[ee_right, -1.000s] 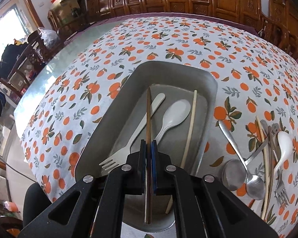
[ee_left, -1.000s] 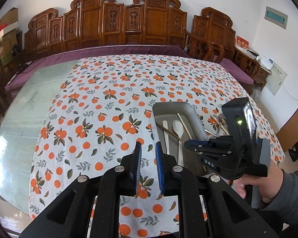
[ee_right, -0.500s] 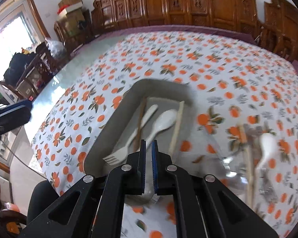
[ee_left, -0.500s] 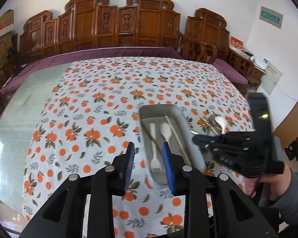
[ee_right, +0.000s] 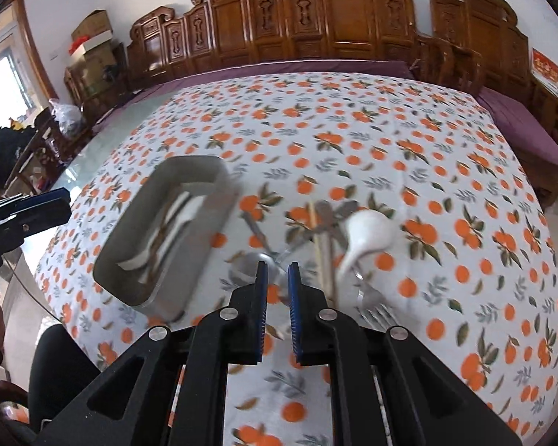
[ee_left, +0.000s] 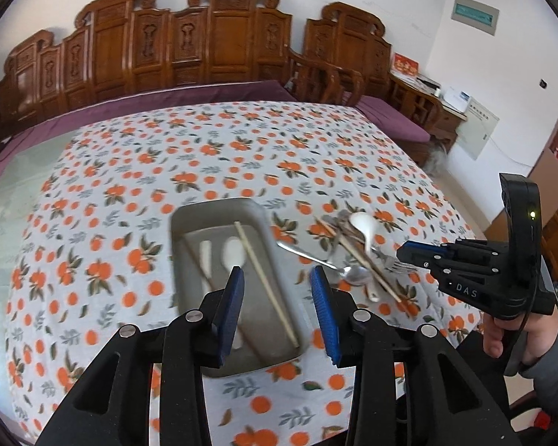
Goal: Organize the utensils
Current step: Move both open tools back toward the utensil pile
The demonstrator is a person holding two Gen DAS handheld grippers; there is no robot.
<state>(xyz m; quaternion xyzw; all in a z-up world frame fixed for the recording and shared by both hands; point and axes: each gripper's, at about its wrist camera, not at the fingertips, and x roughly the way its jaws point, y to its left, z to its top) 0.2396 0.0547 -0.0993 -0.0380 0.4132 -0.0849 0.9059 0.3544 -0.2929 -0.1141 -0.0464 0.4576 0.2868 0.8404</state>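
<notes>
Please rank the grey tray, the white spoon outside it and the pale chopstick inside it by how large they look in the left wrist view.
1. Grey tray, clearly the largest.
2. Pale chopstick, long but thin, running nearly the tray's length.
3. White spoon, the shortest, though it lies slightly farther from the camera.

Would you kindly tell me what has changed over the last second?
The right gripper let go of the dark chopstick, now in the tray, and swung right over the loose pile, its jaws opening. The left gripper is opening wider, empty. The white spoon and pile stayed put.
</notes>
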